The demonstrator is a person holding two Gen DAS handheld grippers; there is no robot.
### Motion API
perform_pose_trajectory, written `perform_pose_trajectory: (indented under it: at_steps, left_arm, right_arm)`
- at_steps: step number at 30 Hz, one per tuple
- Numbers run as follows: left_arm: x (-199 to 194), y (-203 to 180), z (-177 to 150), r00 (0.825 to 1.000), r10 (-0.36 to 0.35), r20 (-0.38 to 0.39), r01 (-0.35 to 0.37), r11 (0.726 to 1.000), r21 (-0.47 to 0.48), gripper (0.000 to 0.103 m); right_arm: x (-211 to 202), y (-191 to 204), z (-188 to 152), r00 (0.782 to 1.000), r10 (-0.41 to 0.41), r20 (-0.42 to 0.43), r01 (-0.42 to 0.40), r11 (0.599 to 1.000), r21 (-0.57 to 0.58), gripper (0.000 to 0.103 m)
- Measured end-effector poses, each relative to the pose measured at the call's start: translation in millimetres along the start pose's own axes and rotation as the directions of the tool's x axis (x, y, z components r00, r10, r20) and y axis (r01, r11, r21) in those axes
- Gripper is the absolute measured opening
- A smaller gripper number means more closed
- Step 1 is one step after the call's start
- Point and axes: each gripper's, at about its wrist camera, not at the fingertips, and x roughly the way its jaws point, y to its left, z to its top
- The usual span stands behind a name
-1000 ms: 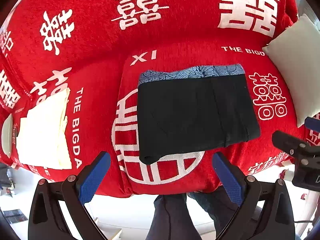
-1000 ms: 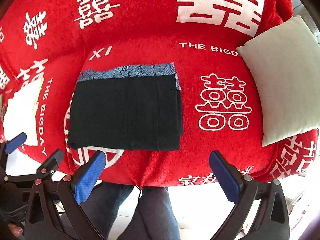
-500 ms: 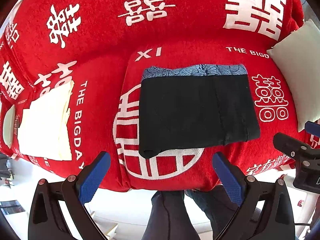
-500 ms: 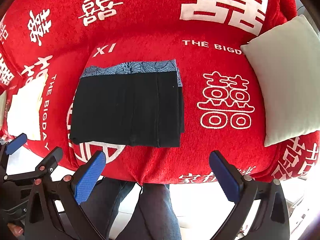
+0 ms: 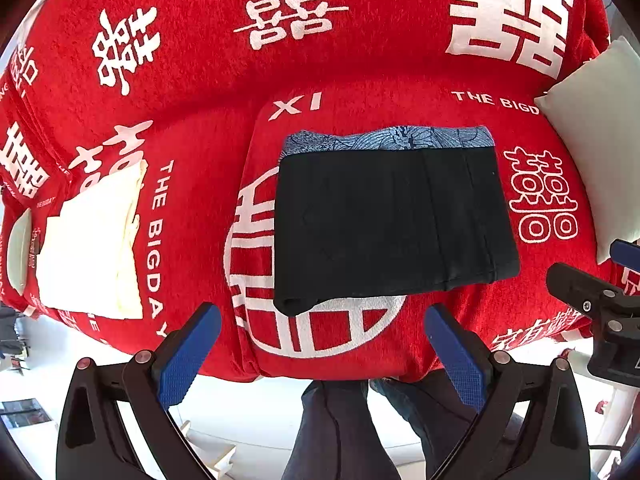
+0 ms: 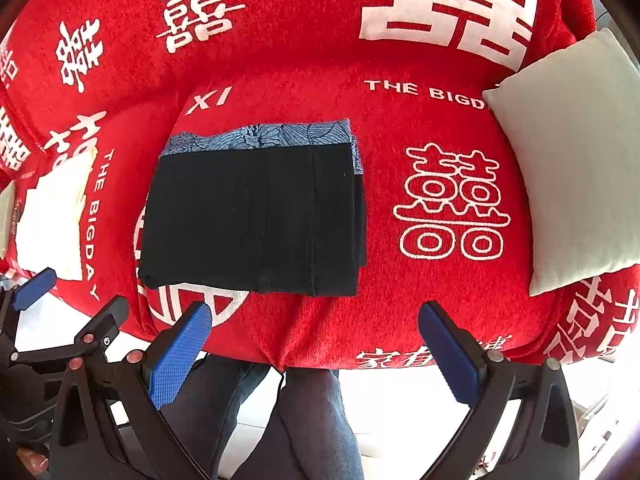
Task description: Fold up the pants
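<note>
The black pants (image 5: 392, 224) lie folded into a flat rectangle on the red sofa seat (image 5: 328, 336), a blue patterned band (image 5: 392, 138) showing along their far edge. In the right wrist view the same folded pants (image 6: 256, 220) sit left of centre. My left gripper (image 5: 320, 356) hovers above the seat's front edge, open, with nothing between its blue pads. My right gripper (image 6: 316, 356) is also open and empty, held off the front of the sofa. Each gripper shows at the edge of the other's view.
A cream folded cloth (image 5: 92, 244) lies on the seat at the left. A pale cushion (image 6: 568, 168) leans at the right. The red cover with white characters runs up the backrest (image 5: 280, 40). A person's legs (image 5: 340, 428) stand below the sofa's front edge.
Both grippers have drawn back and up a little from the sofa, so the pants sit slightly farther away. The pants have not moved and both grippers stay open.
</note>
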Motion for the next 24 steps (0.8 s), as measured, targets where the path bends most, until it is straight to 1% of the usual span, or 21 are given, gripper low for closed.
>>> perform_pose_trajectory:
  at_steps: [24]
  left_arm:
    - [1.4,1.9,-2.3,1.000,0.009,0.002,-0.009,1.000,-0.019,0.102]
  right_arm:
    - [2.5,6.7,1.7,1.000,0.009,-0.010,-0.009,1.000,-0.027,0.103]
